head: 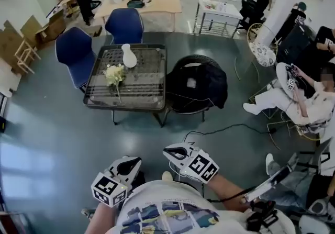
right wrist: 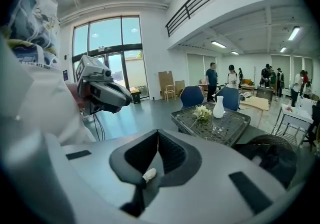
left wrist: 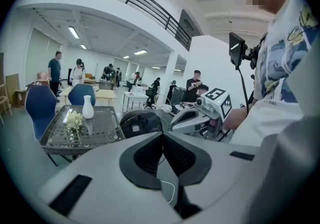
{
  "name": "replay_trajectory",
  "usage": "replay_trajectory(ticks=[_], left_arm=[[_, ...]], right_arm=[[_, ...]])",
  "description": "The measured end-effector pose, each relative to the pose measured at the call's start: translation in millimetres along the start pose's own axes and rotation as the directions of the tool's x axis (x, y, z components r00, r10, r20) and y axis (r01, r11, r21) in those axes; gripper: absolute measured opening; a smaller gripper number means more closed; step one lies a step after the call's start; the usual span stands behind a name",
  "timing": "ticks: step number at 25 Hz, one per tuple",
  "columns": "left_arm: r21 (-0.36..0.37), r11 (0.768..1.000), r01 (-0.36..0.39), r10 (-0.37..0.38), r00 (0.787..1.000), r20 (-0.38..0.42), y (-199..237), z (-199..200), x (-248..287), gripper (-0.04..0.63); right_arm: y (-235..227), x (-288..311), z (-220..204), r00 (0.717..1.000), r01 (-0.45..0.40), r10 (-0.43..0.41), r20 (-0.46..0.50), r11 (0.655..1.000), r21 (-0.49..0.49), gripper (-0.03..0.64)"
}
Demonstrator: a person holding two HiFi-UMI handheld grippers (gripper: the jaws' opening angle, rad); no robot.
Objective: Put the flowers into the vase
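No word, number or brand can be read in any view. The nearest things to signs are black-and-white square markers, which are code patterns and not letters. They stand on the cube [head: 109, 188] of the left gripper [head: 136, 162] and on the cube [head: 202, 168] of the right gripper [head: 167, 150]. The shirt [head: 157, 212] bears a coloured print that may hold some lettering, but it is too small and warped to make out.
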State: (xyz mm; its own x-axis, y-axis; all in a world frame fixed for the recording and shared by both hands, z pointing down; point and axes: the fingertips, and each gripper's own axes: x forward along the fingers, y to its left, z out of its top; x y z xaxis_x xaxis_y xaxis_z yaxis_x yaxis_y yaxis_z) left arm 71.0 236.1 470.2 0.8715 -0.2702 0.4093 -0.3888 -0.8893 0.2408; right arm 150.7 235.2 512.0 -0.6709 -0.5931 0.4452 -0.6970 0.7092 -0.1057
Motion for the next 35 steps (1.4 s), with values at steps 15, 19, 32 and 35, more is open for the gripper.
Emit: replay_trajectory(ticks=[15,19,32,35], left_arm=[[-0.072,0.997,-0.036,0.039,0.998,0.039,214,28,-85,0.009],[-0.077,0.995,-0.064,0.066,0.997,0.028,269,24,-121,0.009],[-0.215,0.957,-0.195,0.203,0.979,0.016,401,52,-105,0.009],[-0.233,0.941,-0.247,0.255,0.967,0.005,429,69,-90,0.009]], right_arm=[[-66,217,119,0.999,-0.004,0.006,-0.037,0.999,0.042,0.057],[-90,281,145,0.999,0.026,-0.024,-0.031,0.998,0.058,0.093],[-288,445,174,0.988,0.081,-0.055,-0.147,0.981,0.176,0.158],[-345,486,169,0.981,0.078,-0.039,-0.192,0.977,0.198,0.17]])
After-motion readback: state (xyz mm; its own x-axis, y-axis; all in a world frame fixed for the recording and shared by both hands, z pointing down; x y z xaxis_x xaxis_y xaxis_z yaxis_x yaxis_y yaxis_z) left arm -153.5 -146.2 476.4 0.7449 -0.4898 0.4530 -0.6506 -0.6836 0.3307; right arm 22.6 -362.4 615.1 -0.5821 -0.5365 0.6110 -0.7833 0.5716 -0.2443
